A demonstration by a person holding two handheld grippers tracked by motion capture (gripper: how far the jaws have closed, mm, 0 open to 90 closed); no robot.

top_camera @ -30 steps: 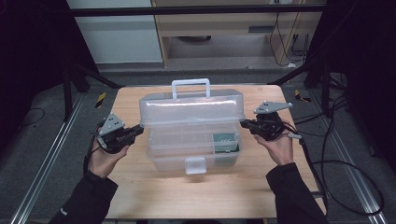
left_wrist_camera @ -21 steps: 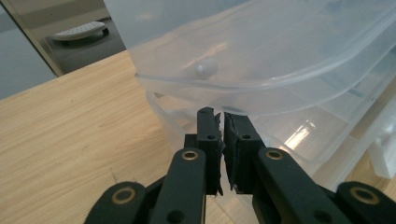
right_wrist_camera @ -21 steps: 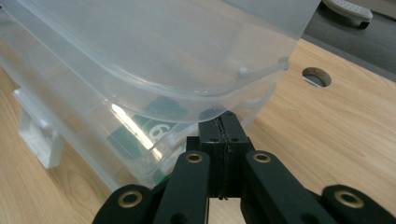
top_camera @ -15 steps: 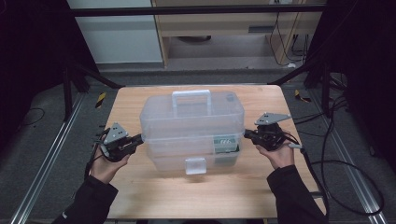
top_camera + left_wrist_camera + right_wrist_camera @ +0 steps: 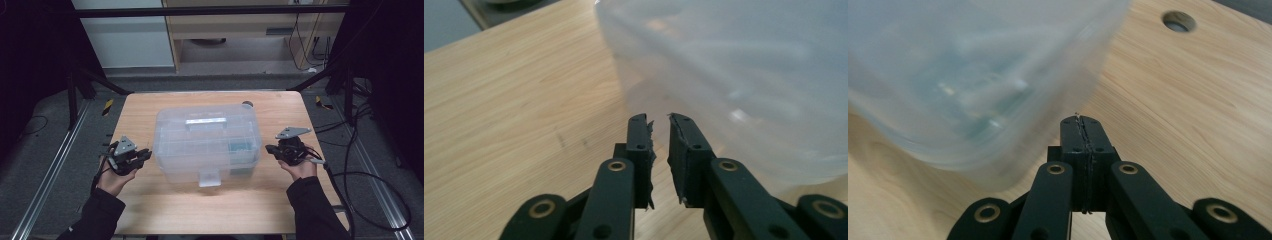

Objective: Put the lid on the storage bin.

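Note:
A clear plastic toolbox (image 5: 207, 142) stands shut in the middle of the wooden table (image 5: 210, 210), its handle (image 5: 205, 121) flat on the lid and its latch (image 5: 209, 177) facing the person. My left gripper (image 5: 146, 154) is held just off the box's left side. Its jaws (image 5: 659, 119) have just been opening and stand a narrow gap apart with nothing between them. The box wall (image 5: 734, 65) is close ahead to the right. My right gripper (image 5: 269, 149) is near the box's right end, jaws shut (image 5: 1081, 120) on nothing, the box (image 5: 963, 75) blurred to its left.
A round hole (image 5: 247, 104) is cut in the table behind the box and appears again as a hole (image 5: 1179, 21) at the top of the right gripper view. Bare wood lies in front of the box and beside both hands. Cables trail on the floor at right.
The box has come down from a raised position onto the table, its handle now flat. Both hands have sunk with it and drawn slightly off its ends. The left jaws have parted.

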